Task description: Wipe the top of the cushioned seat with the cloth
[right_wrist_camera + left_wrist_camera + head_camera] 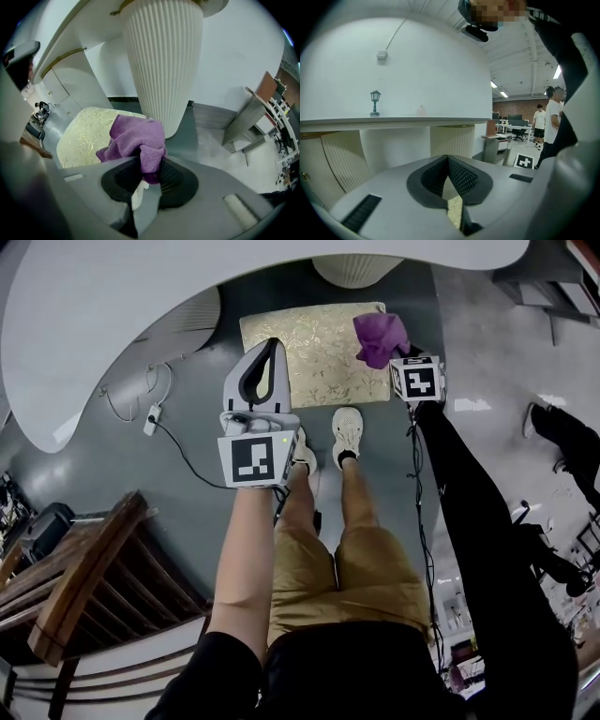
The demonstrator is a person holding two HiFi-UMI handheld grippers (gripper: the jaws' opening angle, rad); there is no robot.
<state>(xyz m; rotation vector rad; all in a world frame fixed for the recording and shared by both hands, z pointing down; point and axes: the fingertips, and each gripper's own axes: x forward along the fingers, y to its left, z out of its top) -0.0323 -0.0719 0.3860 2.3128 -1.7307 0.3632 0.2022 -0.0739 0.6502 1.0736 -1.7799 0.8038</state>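
The cushioned seat [314,352] is a pale gold patterned square on the floor ahead of my feet; it also shows in the right gripper view [86,136]. A bunched purple cloth [380,338] hangs over the seat's right edge, with my right gripper [392,357] shut on it. In the right gripper view the cloth [136,140] is pinched between the dark pads. My left gripper [272,351] hovers over the seat's left part, jaws shut with nothing between them [447,161].
A curved white table [112,296] arcs around the seat, with a ribbed white pedestal [161,61] just behind it. A cable and plug [153,418] lie on the grey floor at left. A wooden chair [84,587] stands lower left. People stand at right [546,124].
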